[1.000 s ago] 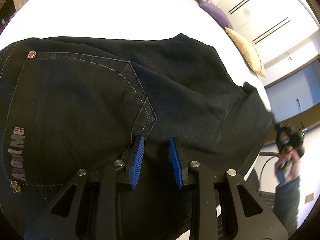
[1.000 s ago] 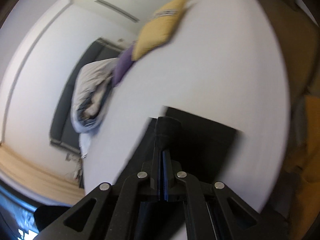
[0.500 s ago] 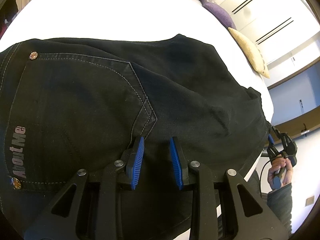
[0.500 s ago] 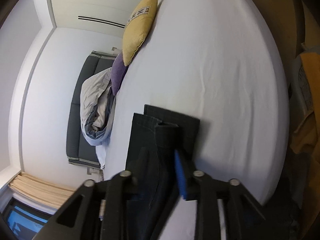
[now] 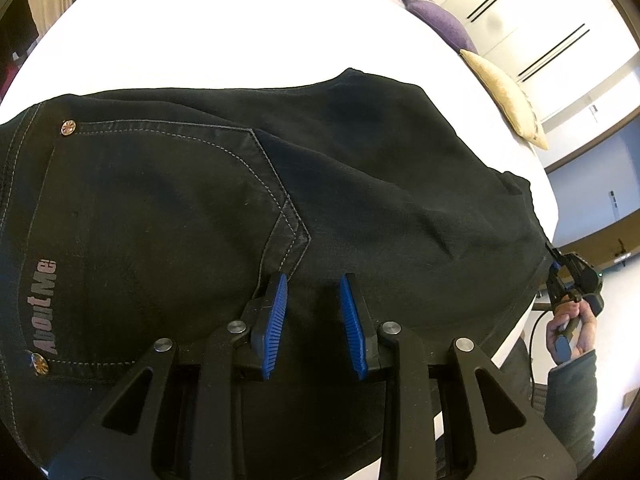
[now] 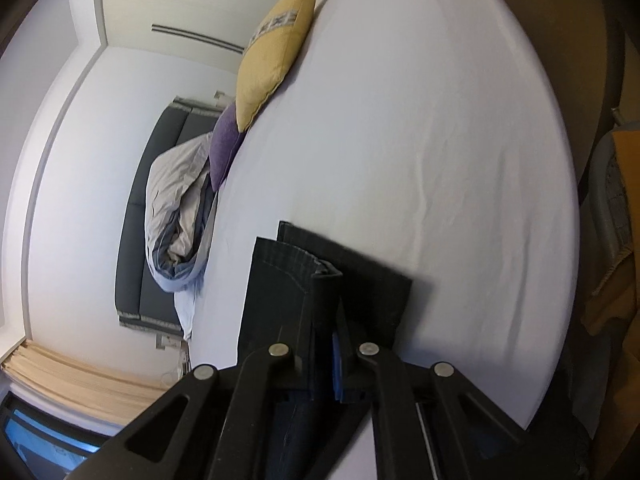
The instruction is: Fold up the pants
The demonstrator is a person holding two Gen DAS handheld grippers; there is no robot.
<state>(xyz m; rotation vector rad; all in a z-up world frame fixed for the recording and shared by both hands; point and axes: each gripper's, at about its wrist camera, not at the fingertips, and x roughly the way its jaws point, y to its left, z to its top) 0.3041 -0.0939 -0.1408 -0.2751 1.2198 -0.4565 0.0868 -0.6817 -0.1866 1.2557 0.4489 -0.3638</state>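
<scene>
Black pants (image 5: 360,184) lie spread on the white bed (image 5: 224,36), back pocket and an "AboutMe" label facing up. My left gripper (image 5: 313,296) is open just above the seat of the pants, below the pocket's point. In the right wrist view the pant leg ends (image 6: 352,272) lie on the sheet, one hem folded up between the fingers. My right gripper (image 6: 326,320) has its jaws parted around that hem; one blue pad shows. It also shows in the left wrist view (image 5: 560,276) at the far leg end, held by a hand.
A yellow pillow (image 6: 276,52), a purple pillow (image 6: 226,144) and a bunched grey duvet (image 6: 180,208) lie at the head of the bed. The bed edge (image 6: 560,280) runs to the right, with an orange cloth on a chair (image 6: 616,232) beyond.
My right gripper was shut on the hem a second ago; its jaws have since parted and the leg ends now rest on the sheet. My left gripper has barely moved.
</scene>
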